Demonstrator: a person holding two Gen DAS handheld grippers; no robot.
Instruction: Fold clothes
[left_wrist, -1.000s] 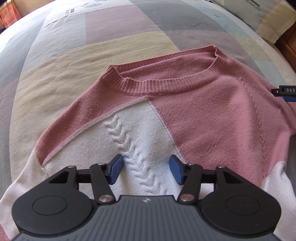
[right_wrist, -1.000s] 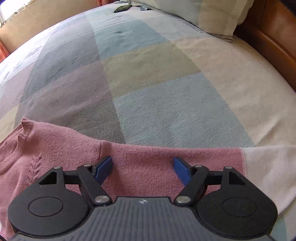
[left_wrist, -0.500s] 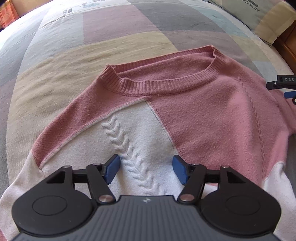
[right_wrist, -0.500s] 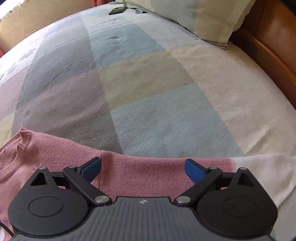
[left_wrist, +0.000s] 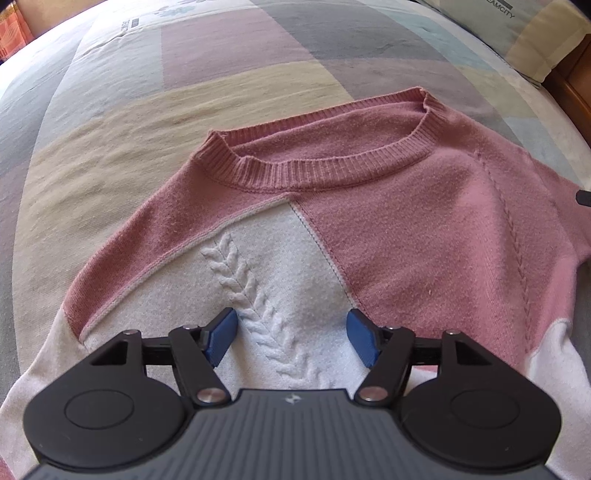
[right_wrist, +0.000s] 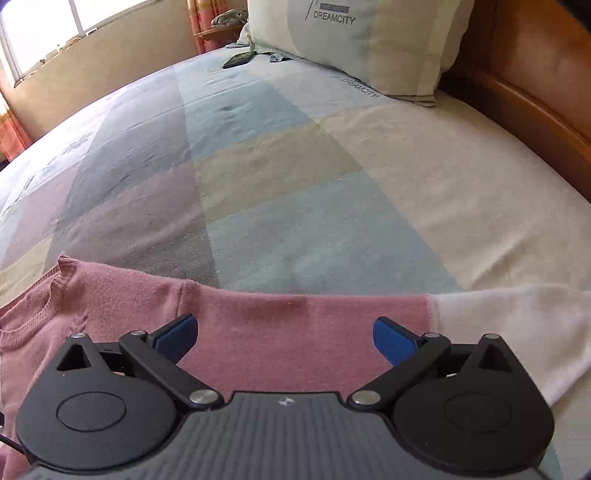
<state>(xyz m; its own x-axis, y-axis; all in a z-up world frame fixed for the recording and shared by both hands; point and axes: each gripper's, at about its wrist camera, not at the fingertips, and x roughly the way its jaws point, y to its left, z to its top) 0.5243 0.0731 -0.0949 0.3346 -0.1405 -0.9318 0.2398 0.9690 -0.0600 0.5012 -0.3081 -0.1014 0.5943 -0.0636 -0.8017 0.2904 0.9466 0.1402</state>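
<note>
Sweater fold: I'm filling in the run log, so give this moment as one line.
sweater: flat on bed | left gripper: jaws opening, nothing held | right gripper: jaws opening over sleeve

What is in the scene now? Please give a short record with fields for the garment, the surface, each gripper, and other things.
garment: pink and white knit sweater, spread flat, collar away from camera
surface: patchwork bedspread
left gripper: jaws opening, over the white cable-knit panel, nothing held
right gripper: jaws opening, over the pink sleeve, nothing held
other things: DREAMCITY pillow; dark remote control near it; wooden headboard
</note>
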